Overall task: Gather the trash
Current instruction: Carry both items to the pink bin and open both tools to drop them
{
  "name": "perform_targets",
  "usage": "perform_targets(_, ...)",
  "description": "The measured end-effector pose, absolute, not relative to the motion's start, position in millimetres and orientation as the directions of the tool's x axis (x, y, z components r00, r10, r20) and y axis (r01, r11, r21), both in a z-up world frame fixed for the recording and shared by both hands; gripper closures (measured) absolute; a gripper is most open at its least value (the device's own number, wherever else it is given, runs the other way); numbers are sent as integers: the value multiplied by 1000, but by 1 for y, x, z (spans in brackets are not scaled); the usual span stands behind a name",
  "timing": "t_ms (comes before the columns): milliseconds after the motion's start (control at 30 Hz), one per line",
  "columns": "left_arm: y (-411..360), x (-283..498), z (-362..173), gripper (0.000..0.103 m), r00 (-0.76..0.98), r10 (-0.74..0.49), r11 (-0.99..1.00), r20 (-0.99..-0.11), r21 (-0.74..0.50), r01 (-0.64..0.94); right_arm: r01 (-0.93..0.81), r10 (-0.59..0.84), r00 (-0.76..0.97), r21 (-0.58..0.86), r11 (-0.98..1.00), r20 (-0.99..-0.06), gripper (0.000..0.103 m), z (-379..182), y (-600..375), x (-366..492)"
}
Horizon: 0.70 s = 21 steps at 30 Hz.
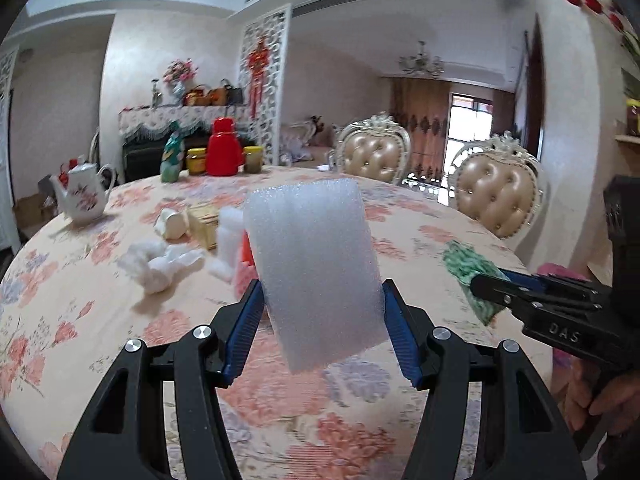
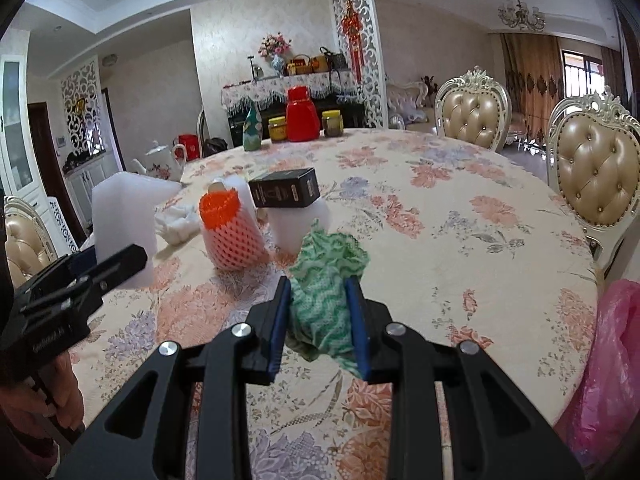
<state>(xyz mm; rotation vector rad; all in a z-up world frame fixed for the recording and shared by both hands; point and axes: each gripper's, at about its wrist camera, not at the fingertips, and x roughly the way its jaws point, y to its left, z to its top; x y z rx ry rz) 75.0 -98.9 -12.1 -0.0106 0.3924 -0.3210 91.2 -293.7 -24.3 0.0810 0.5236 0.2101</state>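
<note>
Trash lies scattered on the round table (image 2: 460, 216), which has a flowered cloth and is the largest thing here. Two padded chairs (image 2: 472, 114) stand at its far right edge, and a pink plastic bag (image 2: 612, 352) hangs just beside the near right edge. At the far edge stand a red thermos (image 2: 302, 114), a green figurine (image 2: 253, 128), two jars (image 2: 278, 128) and, more to the left, a white teapot (image 1: 82, 194).

In the middle of the table the trash is close together: an orange foam fruit net (image 2: 232, 232), a black box (image 2: 285, 192) resting on a white foam piece (image 2: 296, 224), and crumpled white tissues (image 1: 160, 264).

The left gripper (image 1: 322, 304) holds a white foam block (image 1: 316, 264) above the table; its blue fingers (image 1: 246, 328) press on both sides. The right gripper (image 2: 318, 312) is closed on a green foam net (image 2: 324, 280), also lifted above the cloth.

On the side of the right gripper I can read "DAS". The gold writing on the black box is too small to read.
</note>
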Motion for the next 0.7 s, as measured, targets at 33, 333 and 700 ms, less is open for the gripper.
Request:
perform_targets(33,-101,74,-11,46,874,-314,948,-371,-69,312,-176,218,849,132,976,-482,75,-24,-295,89)
perform_targets(333,-134,74,-8,46,855,-367,923,-366,-30,384,-140,189,884,143,980,-428,75,-18,-319,74)
perform_targets(700,-195,96,-11,46,794,-467,867,-389,-24,498,-17,87,905,170,985,-416,75,-21,-377,56)
